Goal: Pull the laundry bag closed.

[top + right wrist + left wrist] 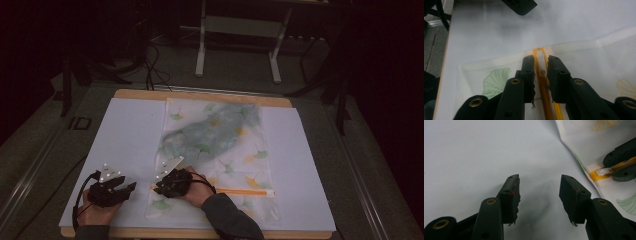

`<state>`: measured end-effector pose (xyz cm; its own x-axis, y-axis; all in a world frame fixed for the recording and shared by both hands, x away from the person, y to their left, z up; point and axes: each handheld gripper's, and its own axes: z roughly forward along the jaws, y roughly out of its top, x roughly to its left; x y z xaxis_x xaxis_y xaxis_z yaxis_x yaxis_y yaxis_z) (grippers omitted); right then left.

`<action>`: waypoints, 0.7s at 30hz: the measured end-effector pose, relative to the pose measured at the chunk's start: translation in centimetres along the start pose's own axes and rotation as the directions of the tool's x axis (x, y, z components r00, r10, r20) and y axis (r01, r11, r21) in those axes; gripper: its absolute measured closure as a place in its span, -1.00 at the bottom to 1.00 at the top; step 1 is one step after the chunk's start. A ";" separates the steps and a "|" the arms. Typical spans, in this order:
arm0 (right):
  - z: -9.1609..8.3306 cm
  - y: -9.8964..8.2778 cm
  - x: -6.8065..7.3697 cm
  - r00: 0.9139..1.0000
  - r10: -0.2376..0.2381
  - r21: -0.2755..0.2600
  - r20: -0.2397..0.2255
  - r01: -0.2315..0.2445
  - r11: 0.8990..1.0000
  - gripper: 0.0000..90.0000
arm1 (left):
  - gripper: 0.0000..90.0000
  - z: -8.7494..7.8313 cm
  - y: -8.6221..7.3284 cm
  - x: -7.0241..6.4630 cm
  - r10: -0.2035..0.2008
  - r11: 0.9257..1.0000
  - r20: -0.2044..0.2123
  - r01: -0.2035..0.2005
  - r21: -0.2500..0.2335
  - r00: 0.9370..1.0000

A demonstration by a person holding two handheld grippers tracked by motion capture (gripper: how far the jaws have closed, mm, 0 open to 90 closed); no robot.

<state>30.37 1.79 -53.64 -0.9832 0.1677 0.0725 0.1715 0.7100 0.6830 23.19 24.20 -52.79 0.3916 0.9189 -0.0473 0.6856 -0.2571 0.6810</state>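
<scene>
A white mesh bag (215, 145) printed with green and yellow leaves lies flat on the white sheet (130, 130), with a grey-blue cloth (210, 131) showing through it. An orange zipper (240, 190) runs along its near end. My right gripper (159, 189) sits at the zipper's left end. In the right gripper view its jaws (540, 62) stand narrowly apart on either side of the white zipper pull (540, 55), and a thin gap shows on each side. My left gripper (539, 187) rests open on the bare sheet just left of the bag (584, 140), holding nothing.
The sheet covers a wooden table whose front edge (200, 233) lies close under both hands. A metal stand (240, 30) and cables are on the floor beyond the table. Bare sheet stretches left of the bag.
</scene>
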 end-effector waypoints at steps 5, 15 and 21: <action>0.3 0.2 -0.1 1.000 0.006 -0.008 -0.006 -0.006 1.000 0.79 | 0.13 0.0 0.0 0.0 0.000 1.000 0.005 0.000 0.000 1.000; 0.2 0.4 -0.2 1.000 0.000 0.014 0.005 0.000 1.000 0.86 | 0.13 -0.1 0.1 -0.2 0.010 1.000 0.021 -0.010 0.000 1.000; -0.1 0.3 -0.2 1.000 -0.003 0.009 0.008 0.003 1.000 0.91 | 0.13 -0.4 0.2 -0.4 0.014 1.000 0.040 -0.014 -0.003 0.999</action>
<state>30.63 1.95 -53.36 -0.9831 0.1713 0.0643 0.1691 0.7166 0.6766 22.93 23.86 -52.35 0.4251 0.9027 -0.0669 0.6786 -0.2689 0.6836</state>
